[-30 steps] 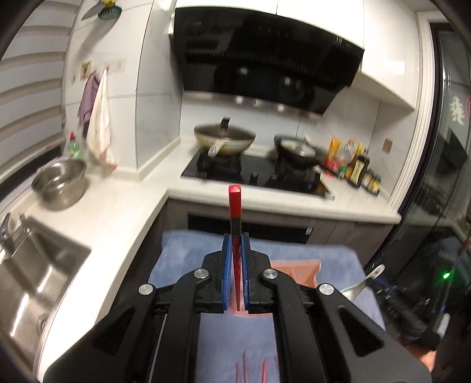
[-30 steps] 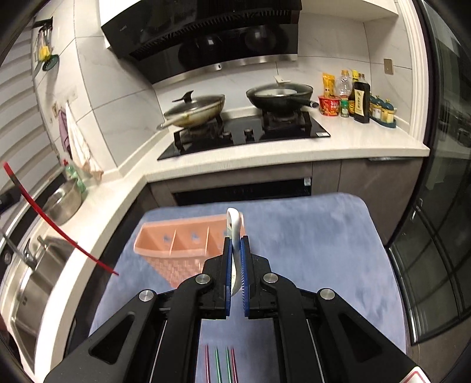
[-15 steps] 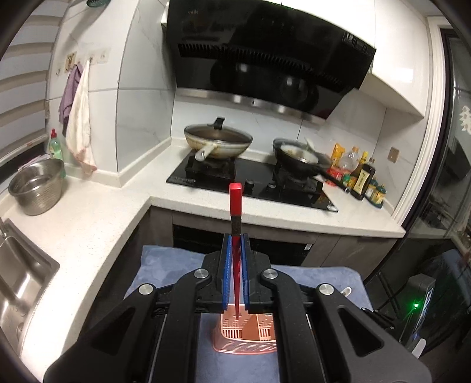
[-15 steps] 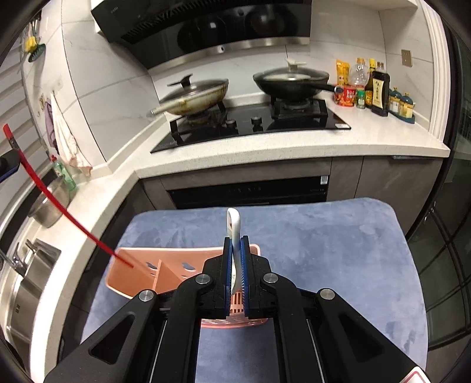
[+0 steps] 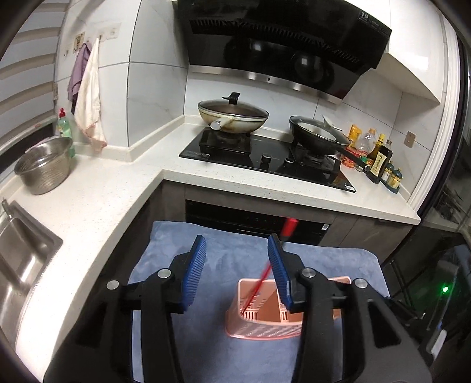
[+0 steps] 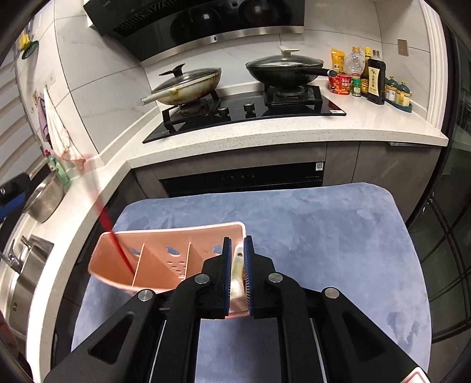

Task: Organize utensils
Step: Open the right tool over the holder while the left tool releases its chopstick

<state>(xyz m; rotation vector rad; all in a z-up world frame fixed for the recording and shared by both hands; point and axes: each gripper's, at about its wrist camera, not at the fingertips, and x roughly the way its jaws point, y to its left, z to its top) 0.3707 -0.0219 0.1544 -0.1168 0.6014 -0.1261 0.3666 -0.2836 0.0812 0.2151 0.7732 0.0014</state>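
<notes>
My left gripper [image 5: 237, 269] gapes, empty — the red chopstick [image 5: 265, 272], thin and slippery-looking, leans in the pink caddy [image 5: 259, 324]; right gripper [image 6: 235, 266] narrowly parted — spoon [image 6: 237, 275] blurred between.

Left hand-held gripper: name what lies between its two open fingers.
In the left wrist view, the left hand-held gripper frames bare blue mat; the red chopstick leans by its right finger into the pink holder.

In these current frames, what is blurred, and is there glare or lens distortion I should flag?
Left wrist view: the red chopstick is streaked with motion blur above the pink basket; fisheye bends the counter edge. Right wrist view: the same chopstick smears into a faint streak, the spoon between the right gripper fingers is soft; the range hood shows reflections.
</notes>
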